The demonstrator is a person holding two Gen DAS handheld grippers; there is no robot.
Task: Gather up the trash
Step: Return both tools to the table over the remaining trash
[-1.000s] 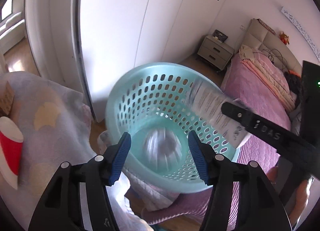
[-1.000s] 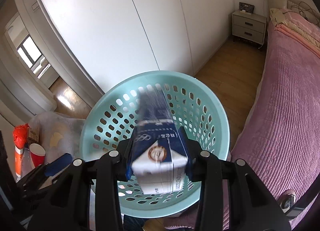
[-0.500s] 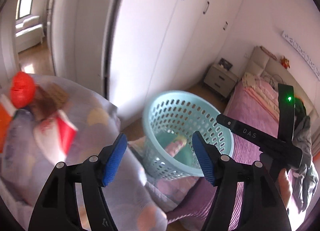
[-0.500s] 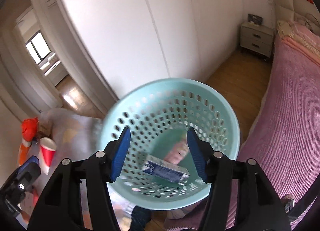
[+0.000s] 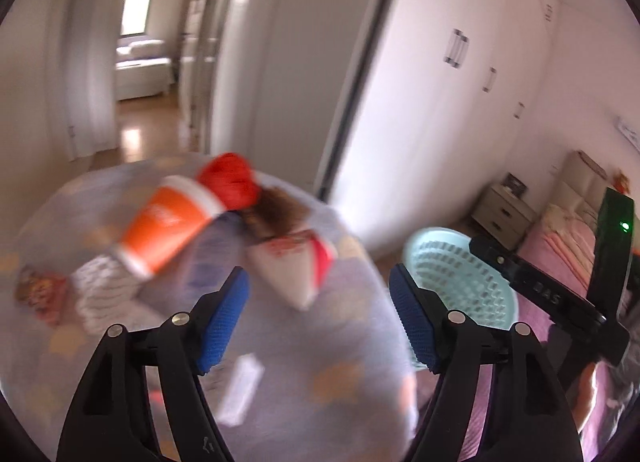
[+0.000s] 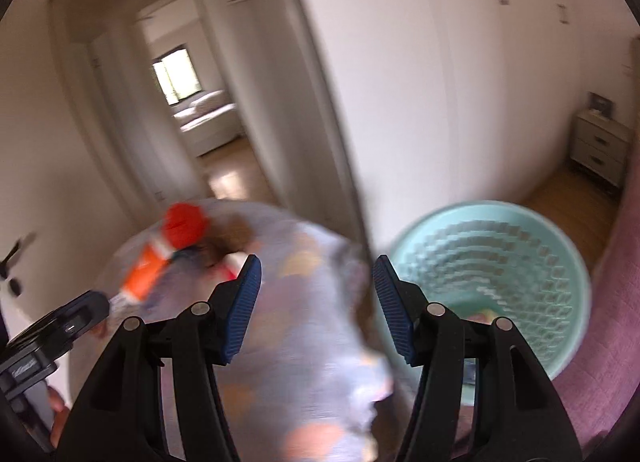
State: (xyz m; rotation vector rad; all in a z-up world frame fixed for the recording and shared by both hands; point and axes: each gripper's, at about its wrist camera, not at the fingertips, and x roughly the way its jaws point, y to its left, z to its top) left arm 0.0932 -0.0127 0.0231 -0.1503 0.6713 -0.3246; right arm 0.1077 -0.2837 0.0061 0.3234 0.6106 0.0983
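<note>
Everything is motion-blurred. Trash lies on a lilac-clothed table: an orange cup on its side, a red crumpled wad, a white-and-red paper cup, a snack wrapper and a white slip. My left gripper hovers above the cloth, its jaws opening with nothing between them. My right gripper stands open and empty over the table's edge, left of the teal perforated basket. The basket holds a blurred item at its bottom. The orange cup also shows far left.
White wardrobe doors fill the back. A doorway leads to a lit room. A pink bed and a nightstand stand at the right on a wooden floor. A hand holds the right gripper's black body.
Both views swung left from the basket to the table. The right gripper opened and its blue-and-white carton dropped into the basket. The left jaws widened.
</note>
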